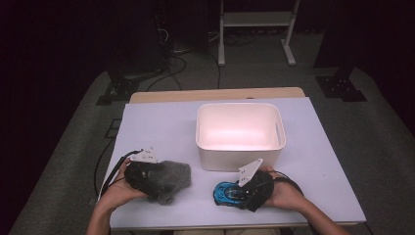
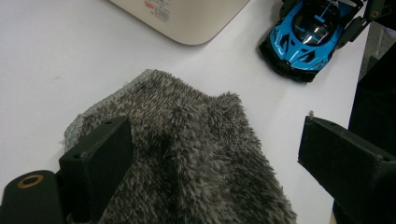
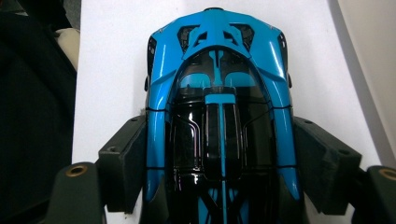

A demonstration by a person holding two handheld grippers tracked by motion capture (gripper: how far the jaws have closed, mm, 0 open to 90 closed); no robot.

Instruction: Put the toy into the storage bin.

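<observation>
Blue car (image 3: 219,116) sits gripped between your right gripper's (image 3: 219,163) jaws; your left gripper's (image 2: 210,154) view shows wide-open jaws straddling the cloth (image 2: 187,154).

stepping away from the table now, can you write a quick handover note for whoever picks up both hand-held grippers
Left hand-held gripper: jaws open, straddling the grey fluffy cloth, which lies on the white table at front left; the pads are not pressing on it.
Right hand-held gripper: jaws against both flanks of the blue toy sports car, which sits on the table at front right.
White bin: at the table's centre, nothing inside.
Done: both grippers are placed at their things.
Left, probably: close on the cloth, lift both and put them in the bin.
</observation>
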